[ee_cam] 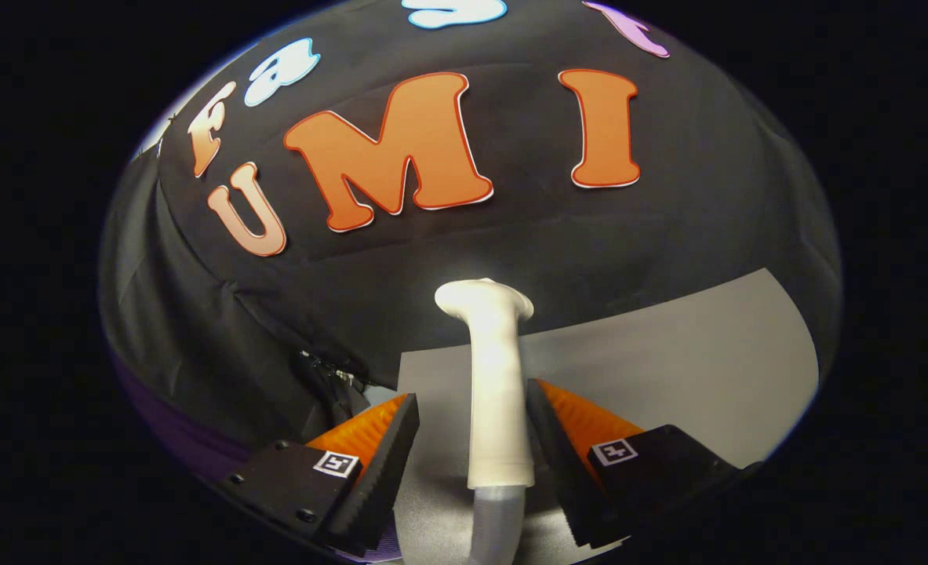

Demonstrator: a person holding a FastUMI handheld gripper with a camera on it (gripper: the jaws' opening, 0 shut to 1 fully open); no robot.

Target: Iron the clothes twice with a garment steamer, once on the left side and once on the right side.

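Steamer [496,384] stands between the fingers, not yet gripped.
Gripper [471,439] jaws are spread, right one touching the handle, left one apart — lined up for a grasp, I'd say, above the grey table [667,353].

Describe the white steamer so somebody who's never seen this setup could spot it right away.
Find the grey table in front of the black cloth wall. Between the fingers of the gripper stands a slim upright handle, the steamer: the finger on one side touches it, the other stands off with a gap. It is the sole white thing here, flaring into a head on top, with a grey hose below.
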